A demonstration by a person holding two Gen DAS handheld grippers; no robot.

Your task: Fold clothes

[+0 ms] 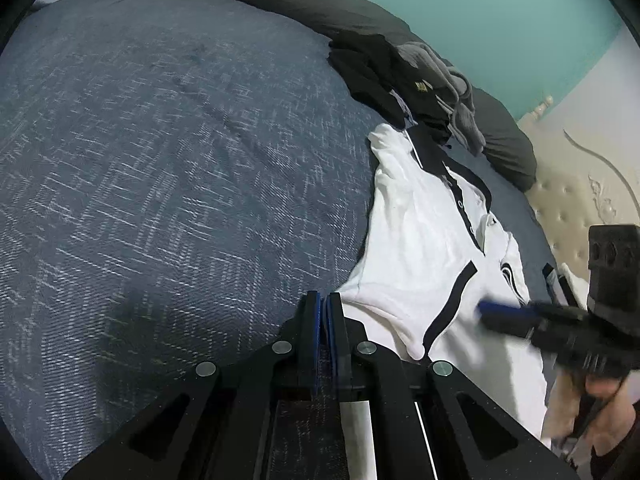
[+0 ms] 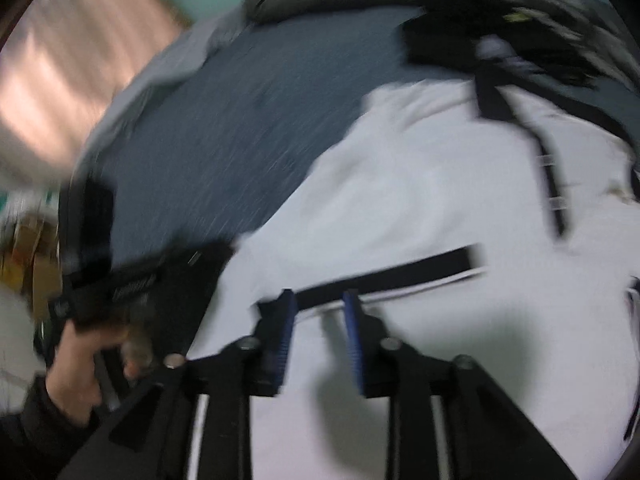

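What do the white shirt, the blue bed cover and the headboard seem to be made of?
White shirt: soft matte knit, probably cotton or a blend; it creases loosely, with black trim. Blue bed cover: coarse woven cloth, matte; pale threads fleck the weave. Headboard: cream padding with buttoned tufts and a slight sheen, perhaps faux leather; hard to tell.

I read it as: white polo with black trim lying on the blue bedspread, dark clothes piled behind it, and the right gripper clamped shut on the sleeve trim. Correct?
Not quite. The right gripper is open: the right wrist view shows a clear gap between its blue pads, nothing pinched. The rest holds: white polo on the blue bedspread, dark clothes behind it.
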